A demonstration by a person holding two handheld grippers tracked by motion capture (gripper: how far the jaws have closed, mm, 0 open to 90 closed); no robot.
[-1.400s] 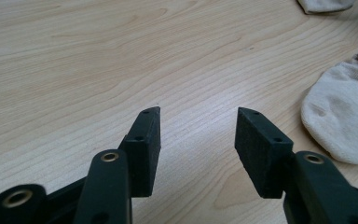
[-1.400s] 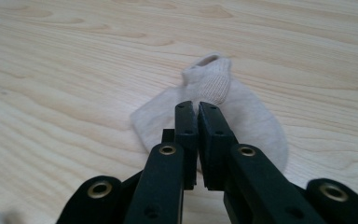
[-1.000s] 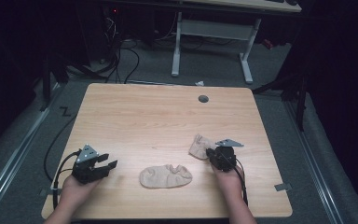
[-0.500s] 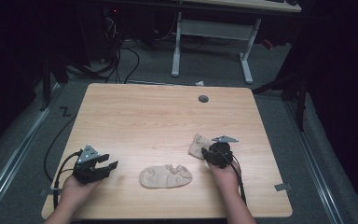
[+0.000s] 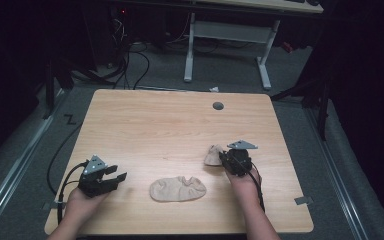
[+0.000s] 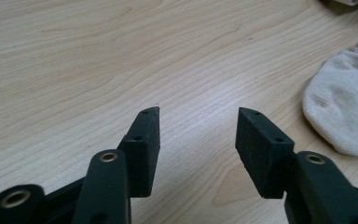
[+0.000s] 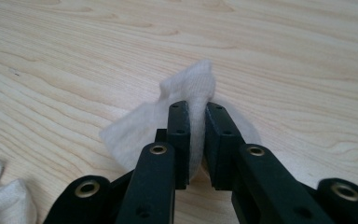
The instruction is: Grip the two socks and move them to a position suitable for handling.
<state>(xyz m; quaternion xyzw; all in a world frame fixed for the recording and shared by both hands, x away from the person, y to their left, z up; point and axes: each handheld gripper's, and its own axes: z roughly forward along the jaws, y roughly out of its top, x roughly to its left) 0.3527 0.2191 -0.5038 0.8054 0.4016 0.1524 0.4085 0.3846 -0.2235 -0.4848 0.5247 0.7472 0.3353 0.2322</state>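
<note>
Sock (image 5: 213, 155) now pinched, bunched up, right gripper (image 5: 228, 159) fingers just closed

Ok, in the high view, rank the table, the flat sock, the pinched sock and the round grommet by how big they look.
1. Table, by far the largest.
2. Flat sock.
3. Pinched sock, bunched in the right gripper, which hides part of it, so its true size is unsure.
4. Grommet, the smallest.

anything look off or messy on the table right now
Nothing damaged or spilled. The only untidy thing is the sock bunched into a peak where the right gripper pinches it; its jaws have just been closing. The other sock lies flat, slightly rumpled.
</note>
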